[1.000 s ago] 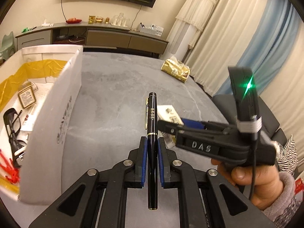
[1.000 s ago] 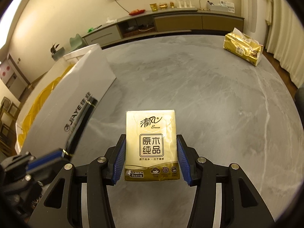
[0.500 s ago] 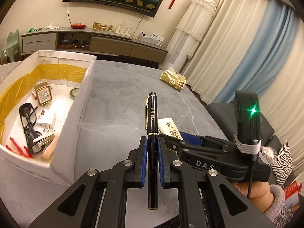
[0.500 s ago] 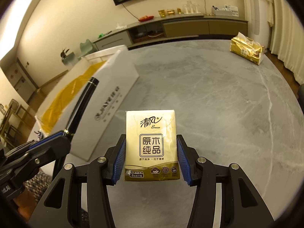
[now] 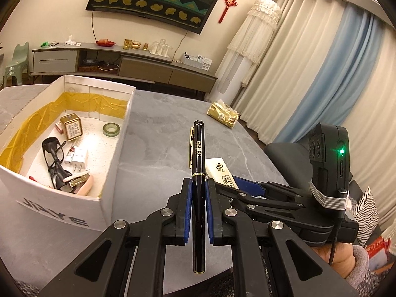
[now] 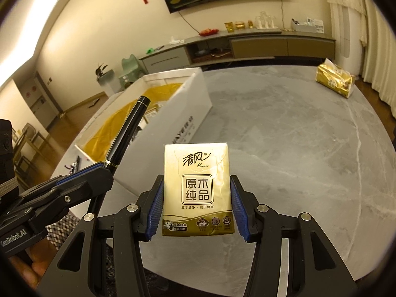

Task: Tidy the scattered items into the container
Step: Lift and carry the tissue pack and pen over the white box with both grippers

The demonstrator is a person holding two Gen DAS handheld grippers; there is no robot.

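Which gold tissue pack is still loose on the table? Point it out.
The crumpled gold tissue pack at the table's far edge; the small flat tissue pack is clamped in the right gripper.

left tongs (image 5: 198, 195): blue pads clamped on a black pen (image 5: 198, 163), pointing forward, raised | right tongs (image 6: 196, 198): pads pressed on a gold tissue pack (image 6: 197, 188), level, just beside left | hand (image 5: 334, 257) grips right handle
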